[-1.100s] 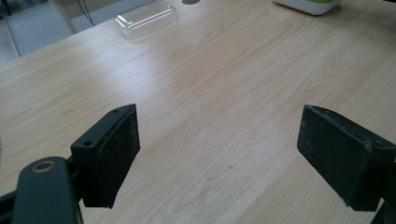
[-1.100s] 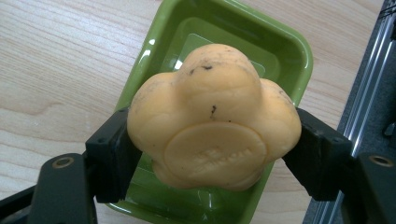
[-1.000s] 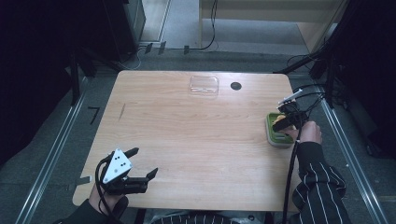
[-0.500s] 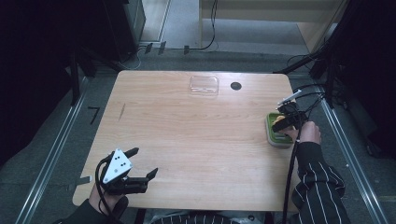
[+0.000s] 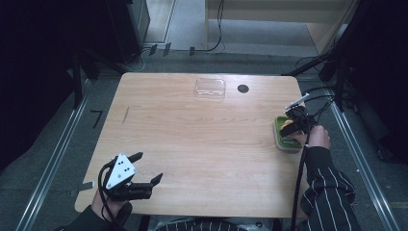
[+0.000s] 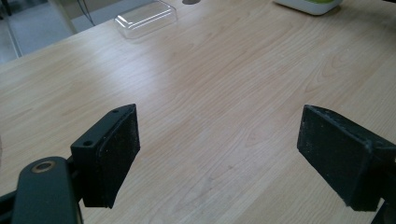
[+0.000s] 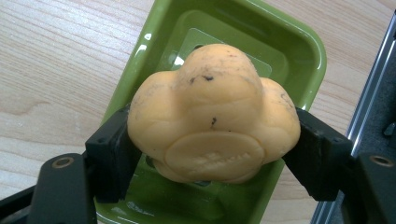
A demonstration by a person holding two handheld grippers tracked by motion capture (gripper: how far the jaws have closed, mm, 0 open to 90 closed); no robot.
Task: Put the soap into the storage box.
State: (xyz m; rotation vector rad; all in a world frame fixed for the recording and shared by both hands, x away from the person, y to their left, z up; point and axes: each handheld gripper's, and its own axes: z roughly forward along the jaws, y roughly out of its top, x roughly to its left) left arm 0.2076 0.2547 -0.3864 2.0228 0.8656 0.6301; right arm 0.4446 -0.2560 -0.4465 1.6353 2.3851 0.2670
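The right gripper (image 7: 212,154) had its jaws clamped on the soft yellow duck-shaped toy (image 7: 212,123), holding it right over the glossy green rectangular plastic dish (image 7: 285,42) at the right edge of the pale wooden worktop (image 5: 202,139). Well away from that dish, at the worktop's near-left corner, the left gripper (image 5: 148,168) sat with its jaws wide apart and nothing between them, and a clear plastic lid (image 5: 210,88) lay on the far side. By my read the grasp was done, and whether the toy was going into the dish or coming out, the move itself was left to finish.
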